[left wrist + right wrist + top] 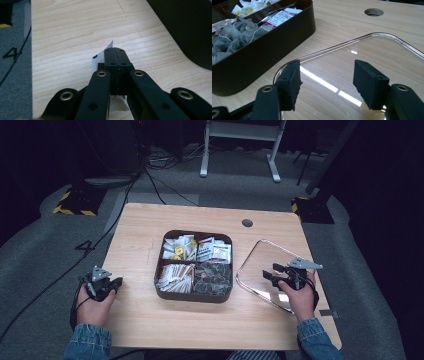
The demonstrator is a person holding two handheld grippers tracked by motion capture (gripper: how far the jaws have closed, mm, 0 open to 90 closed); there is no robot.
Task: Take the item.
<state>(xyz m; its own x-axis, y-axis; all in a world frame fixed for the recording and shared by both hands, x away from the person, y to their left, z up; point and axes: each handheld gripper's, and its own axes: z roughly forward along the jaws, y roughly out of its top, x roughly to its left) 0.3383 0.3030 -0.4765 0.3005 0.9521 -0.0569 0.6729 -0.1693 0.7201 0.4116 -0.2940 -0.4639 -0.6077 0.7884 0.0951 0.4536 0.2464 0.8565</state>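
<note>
My left gripper (101, 283) rests low at the table's left front, beside the dark brown box (192, 296). In the left gripper view, my left gripper (115, 52) has its jaws pressed together on a small white paper packet (101, 56), which sticks out on the left side and beneath them. My right gripper (271, 272) hovers over the clear plastic lid (260, 249) lying flat to the right of the box. In the right gripper view, my right gripper (327, 77) stands open above the lid (387, 35), with nothing between the pads.
The box (262, 55) has several compartments holding white packets, sachets and mesh tea bags. A round cable hole (247, 223) sits in the table's far edge. Bare wood lies left of the box and along the front. Cables cross the floor (75, 260) at left.
</note>
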